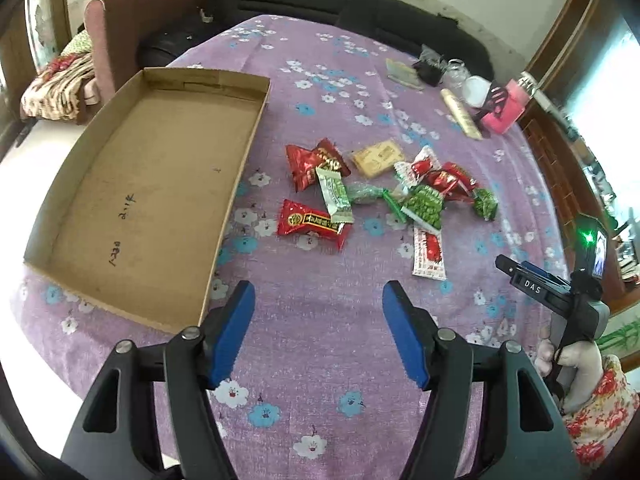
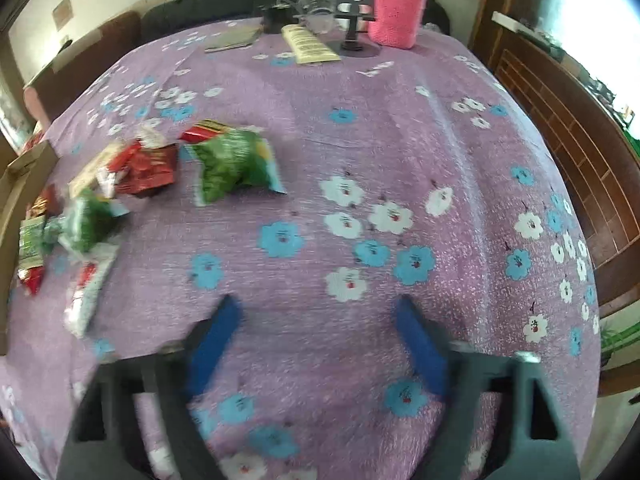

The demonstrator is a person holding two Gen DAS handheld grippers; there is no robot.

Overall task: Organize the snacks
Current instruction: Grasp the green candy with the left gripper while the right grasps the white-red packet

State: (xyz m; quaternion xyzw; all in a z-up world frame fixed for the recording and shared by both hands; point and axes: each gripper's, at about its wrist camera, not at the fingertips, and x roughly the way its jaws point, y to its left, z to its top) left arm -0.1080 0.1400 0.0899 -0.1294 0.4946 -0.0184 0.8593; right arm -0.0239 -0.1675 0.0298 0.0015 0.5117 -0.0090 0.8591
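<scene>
Both grippers poised over scattered snacks, cardboard tray unfilled.

The left gripper (image 1: 318, 296) and right gripper (image 2: 318, 312) have jaws wide apart, holding nothing. The red and green foil snack packets (image 1: 380, 188) lie overlapping mid-surface, beside the shallow brown cardboard tray (image 1: 236, 184); a pinch may catch two. The surface wears a purple floral cloth (image 1: 320, 80); a dark sofa (image 1: 360, 4) lies behind.

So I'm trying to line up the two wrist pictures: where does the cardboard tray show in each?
Left wrist: the cardboard tray fills the left half, open and with nothing in it, left of the snack pile.
Right wrist: only a corner of the cardboard tray shows at the far left edge.
Shared landmark: the pink knitted bottle cover at the table's far end.
</scene>
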